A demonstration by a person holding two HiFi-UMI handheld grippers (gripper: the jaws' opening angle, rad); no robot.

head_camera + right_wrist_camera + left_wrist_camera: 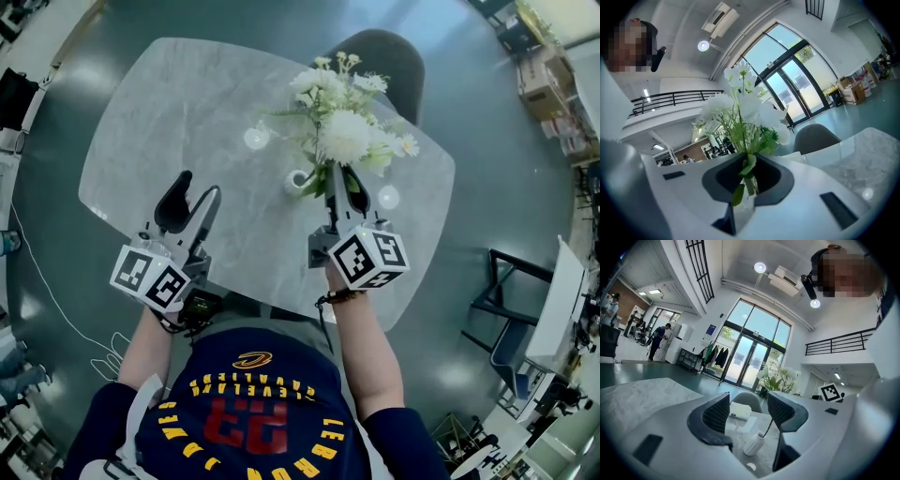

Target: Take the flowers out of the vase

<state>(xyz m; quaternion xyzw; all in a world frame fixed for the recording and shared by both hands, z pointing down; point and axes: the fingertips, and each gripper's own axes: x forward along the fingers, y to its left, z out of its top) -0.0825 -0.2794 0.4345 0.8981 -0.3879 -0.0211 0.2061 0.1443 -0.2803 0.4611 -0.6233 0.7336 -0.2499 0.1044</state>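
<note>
A bunch of white flowers (344, 134) with green leaves stands over the grey marble table (169, 112). My right gripper (343, 180) is shut on its stems just below the blooms; in the right gripper view the stems (746, 174) are pinched between the dark jaws of that gripper (749, 177). The small white ribbed vase (298, 179) stands on the table just left of that gripper. In the left gripper view one thin stem (769, 426) still reaches down to the mouth of the vase (754, 444). My left gripper (199, 187) is open over the table's near left, with nothing between its jaws (747, 409).
A grey chair (384, 54) stands at the table's far side, behind the flowers. A white box (740, 409) lies on the table beyond the vase. A dark frame chair (511, 291) stands on the floor at the right.
</note>
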